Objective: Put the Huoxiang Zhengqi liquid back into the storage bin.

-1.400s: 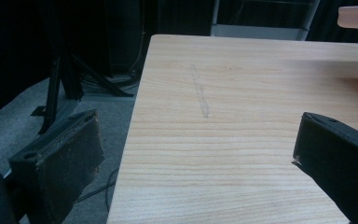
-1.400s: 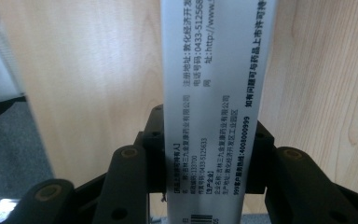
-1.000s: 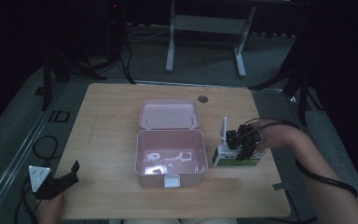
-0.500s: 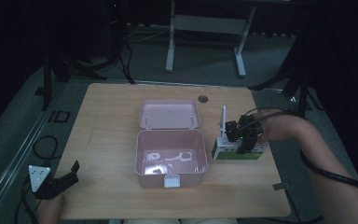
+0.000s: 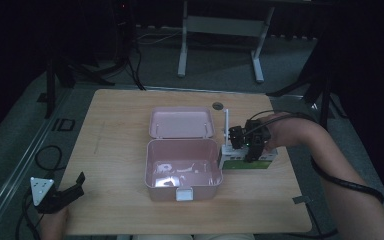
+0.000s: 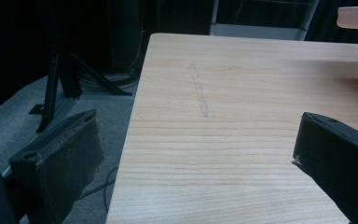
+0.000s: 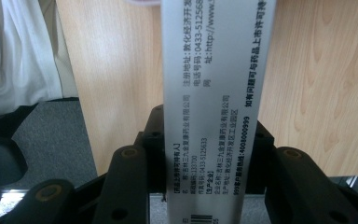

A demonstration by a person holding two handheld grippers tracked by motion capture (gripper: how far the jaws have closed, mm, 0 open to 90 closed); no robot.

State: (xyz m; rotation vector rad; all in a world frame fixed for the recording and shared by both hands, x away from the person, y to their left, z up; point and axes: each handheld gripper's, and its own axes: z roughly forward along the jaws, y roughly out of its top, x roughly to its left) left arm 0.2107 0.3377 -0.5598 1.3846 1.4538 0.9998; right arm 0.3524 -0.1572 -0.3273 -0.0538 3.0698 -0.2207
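Right gripper (image 5: 252,150) clamps what looks like a medicine box (image 7: 209,93); left gripper (image 6: 191,158) gapes wide, empty.

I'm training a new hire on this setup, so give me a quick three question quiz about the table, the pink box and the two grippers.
1. True or false: the pink box has its lid shut.
2. What does the right gripper hold? A) a white and green carton B) a spoon C) nothing
3. In a few words, how do the jaws of the left gripper stand, and is anything between them?

Key
1. False: the lid lies open behind the box.
2. A: the carton is clamped between the jaws, just right of the box.
3. Apart, with nothing between them, near the table corner.
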